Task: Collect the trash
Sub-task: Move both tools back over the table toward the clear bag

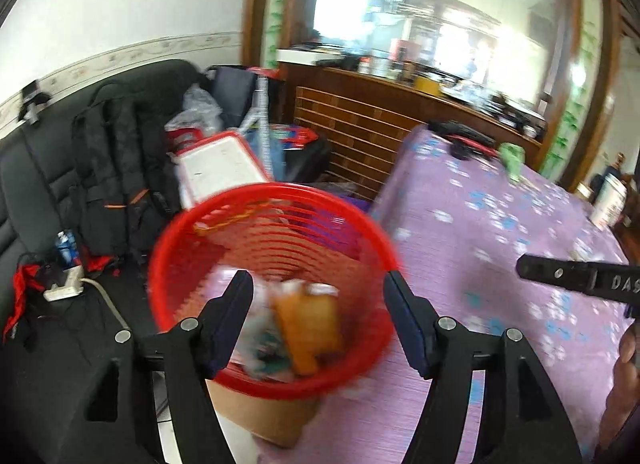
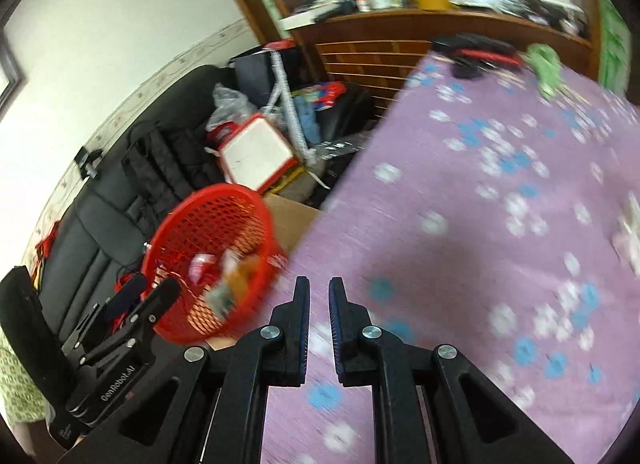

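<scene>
Red basket (image 1: 276,200) showing glossy plastic lattice walls, surface (image 1: 500,248) wearing matt lilac printed cloth, cardboard box (image 2: 292,220) looking plain brown and dull, left gripper (image 1: 320,320) appearing matt black plastic with shiny metal screws, sofa (image 1: 40,192) showing black leather-like sheen.

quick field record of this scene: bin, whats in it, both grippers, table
bin: red mesh basket, beside the table edge, on a cardboard box
contents: orange packet and other blurred wrappers
left gripper: open over the basket, nothing between the fingers
right gripper: nearly closed, empty, over the table
table: purple floral cloth; green item at the far end
</scene>
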`<act>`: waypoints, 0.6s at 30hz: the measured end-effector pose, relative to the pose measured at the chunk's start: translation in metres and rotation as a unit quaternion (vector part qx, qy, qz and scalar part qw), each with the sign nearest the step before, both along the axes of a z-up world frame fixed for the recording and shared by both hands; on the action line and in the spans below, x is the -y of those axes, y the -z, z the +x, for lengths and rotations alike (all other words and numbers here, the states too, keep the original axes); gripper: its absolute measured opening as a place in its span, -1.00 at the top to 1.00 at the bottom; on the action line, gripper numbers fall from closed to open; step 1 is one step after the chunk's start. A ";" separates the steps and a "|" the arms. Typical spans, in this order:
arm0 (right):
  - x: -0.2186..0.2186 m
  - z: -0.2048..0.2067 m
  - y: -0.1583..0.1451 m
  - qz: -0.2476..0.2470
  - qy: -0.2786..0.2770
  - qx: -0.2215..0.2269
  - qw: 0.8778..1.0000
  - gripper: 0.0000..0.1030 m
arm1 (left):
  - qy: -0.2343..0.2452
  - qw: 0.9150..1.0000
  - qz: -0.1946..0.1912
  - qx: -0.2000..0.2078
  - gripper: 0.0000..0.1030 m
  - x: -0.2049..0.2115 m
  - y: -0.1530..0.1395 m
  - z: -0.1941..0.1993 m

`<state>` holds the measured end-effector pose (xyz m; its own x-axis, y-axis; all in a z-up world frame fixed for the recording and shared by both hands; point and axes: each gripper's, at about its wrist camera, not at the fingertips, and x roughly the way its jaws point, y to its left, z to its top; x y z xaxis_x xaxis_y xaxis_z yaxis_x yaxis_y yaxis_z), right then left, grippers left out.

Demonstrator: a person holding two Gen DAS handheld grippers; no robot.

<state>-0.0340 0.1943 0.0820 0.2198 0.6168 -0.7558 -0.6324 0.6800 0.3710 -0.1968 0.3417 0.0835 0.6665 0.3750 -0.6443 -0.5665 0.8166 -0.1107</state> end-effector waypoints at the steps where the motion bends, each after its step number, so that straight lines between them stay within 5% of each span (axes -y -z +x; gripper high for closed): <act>1: 0.011 0.002 0.001 0.000 0.007 -0.003 1.000 0.79 | 0.013 1.000 0.001 -0.002 -0.32 0.013 0.001 0.006; 12: 0.174 0.021 0.023 0.014 0.126 -0.026 0.992 0.71 | 0.146 0.988 -0.002 -0.048 -0.34 0.139 0.022 0.068; 18: 0.264 0.057 0.022 0.037 0.219 -0.036 0.974 0.71 | 0.203 0.976 0.014 -0.082 -0.36 0.196 0.033 0.094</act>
